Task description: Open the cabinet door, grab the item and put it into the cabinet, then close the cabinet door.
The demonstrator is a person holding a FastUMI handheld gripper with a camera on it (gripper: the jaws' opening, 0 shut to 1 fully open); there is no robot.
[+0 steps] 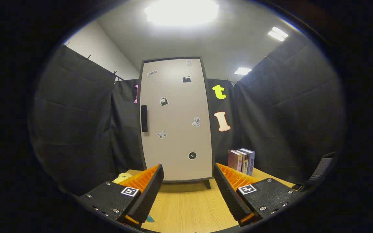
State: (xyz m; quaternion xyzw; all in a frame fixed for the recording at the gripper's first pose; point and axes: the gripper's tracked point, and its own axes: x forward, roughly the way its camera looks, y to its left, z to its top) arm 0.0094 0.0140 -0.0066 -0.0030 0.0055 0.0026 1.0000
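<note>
Two fingers of my gripper (188,176) stand wide apart, holding nothing. Lower left, a soft yellow item (122,177), perhaps plush, peeks behind my left finger. Centre frame, the cabinet door (176,119) is closed; its stiff black handle (144,118) is my hold. Right, books (241,160) stand upright.

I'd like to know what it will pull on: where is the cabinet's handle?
In the gripper view, the black handle sits upright at the left edge of the closed cabinet door, about halfway up, beyond the open fingers.
</note>
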